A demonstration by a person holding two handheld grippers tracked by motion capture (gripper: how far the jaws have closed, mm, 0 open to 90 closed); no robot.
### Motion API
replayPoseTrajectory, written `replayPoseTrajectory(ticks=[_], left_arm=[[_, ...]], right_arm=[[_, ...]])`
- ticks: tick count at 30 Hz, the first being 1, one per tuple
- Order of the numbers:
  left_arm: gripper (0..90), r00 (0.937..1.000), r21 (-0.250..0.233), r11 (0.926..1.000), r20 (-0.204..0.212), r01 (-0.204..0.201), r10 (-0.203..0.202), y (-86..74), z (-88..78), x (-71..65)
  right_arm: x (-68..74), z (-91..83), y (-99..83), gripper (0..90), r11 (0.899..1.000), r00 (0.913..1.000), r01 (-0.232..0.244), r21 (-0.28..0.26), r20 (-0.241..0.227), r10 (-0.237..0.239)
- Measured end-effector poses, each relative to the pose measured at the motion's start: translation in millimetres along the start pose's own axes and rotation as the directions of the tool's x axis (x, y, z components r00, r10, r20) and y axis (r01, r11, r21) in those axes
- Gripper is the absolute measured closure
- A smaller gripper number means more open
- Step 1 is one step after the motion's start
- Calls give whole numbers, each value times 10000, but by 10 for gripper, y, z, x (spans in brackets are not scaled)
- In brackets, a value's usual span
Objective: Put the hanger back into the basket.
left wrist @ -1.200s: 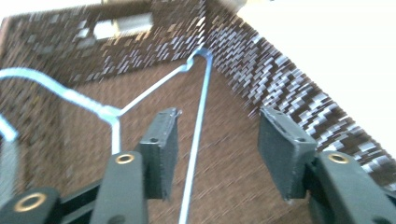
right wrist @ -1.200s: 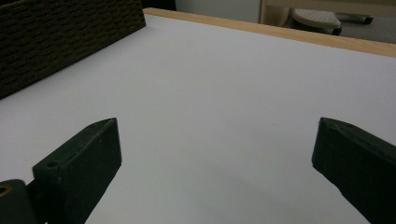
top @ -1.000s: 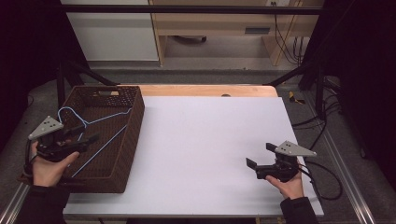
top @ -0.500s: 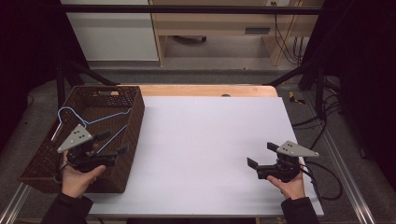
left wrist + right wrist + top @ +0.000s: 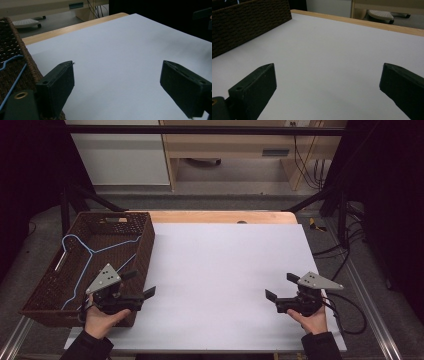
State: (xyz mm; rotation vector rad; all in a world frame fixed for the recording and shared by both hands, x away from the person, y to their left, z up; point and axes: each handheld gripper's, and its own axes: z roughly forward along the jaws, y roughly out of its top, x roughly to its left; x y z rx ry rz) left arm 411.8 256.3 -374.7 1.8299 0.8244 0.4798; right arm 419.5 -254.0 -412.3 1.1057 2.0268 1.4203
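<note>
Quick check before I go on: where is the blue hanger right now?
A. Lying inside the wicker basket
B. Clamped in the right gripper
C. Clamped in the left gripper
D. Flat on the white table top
A. The blue hanger lies inside the wicker basket, while the left gripper and right gripper both sit over the white table top with jaws apart and nothing between them.

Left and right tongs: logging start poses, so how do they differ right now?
The left tongs sit at the wicker basket's right wall, near a blue hanger; the right tongs sit over bare white table, far from it. Both are open, empty, and aimed inward toward each other.
</note>
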Motion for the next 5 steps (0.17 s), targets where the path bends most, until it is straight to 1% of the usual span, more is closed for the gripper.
replayPoseTrajectory(ticks=[2, 5], left_arm=[[116, 10000, 35, 10000, 43, -18, 17, -22, 20, -31], [116, 9997, 242, 9996, 217, -144, 139, -74, 99, -101]], right_arm=[[-2, -12, 4, 15, 10000, 10000, -17, -39, -12, 17], [-1, -26, 8, 15, 9999, 9999, -106, -111, 1, 106]])
